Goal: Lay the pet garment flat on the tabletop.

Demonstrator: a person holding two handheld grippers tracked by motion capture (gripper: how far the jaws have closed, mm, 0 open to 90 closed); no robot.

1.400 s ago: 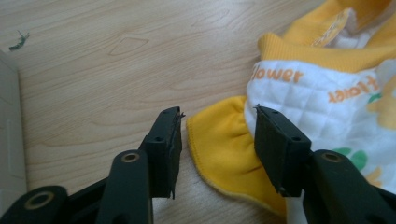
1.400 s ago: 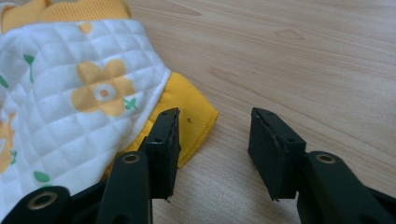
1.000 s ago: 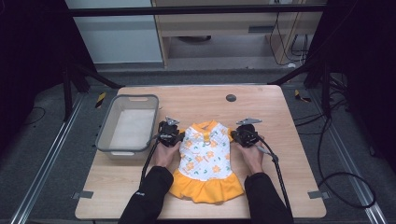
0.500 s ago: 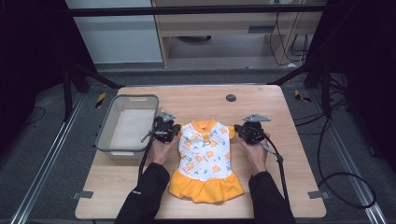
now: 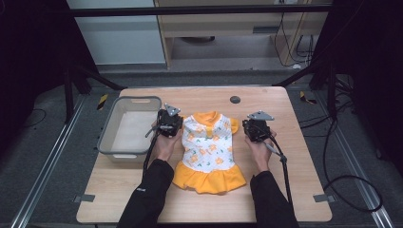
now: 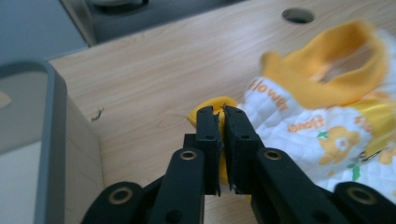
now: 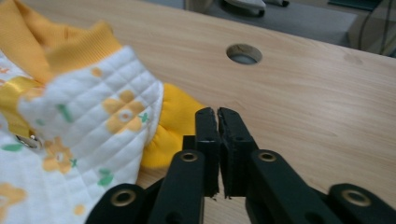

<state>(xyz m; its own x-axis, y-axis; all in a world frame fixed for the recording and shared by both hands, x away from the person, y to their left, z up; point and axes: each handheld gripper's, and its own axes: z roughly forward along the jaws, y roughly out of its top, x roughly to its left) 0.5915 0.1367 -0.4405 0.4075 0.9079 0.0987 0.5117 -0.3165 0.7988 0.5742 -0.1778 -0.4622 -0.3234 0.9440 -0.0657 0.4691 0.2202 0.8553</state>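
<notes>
Small quilted white-and-yellow floral dress (image 5: 209,147) flat on wooden counter (image 5: 294,156): soft, light, floppy. Left tongs (image 6: 217,114) closed, apparently pinching yellow sleeve (image 6: 208,106); right tongs (image 7: 217,116) closed, empty. Best hold: 2 sleeves.

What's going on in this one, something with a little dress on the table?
A person works at a wooden table with a gripper in each hand, on either side of a small white and orange dress that lies flat. The left gripper has its jaws shut on the dress's orange sleeve edge. The right gripper has its jaws closed with nothing between them, just beside the other sleeve. A grey bin sits on the table to the left of the dress.
</notes>
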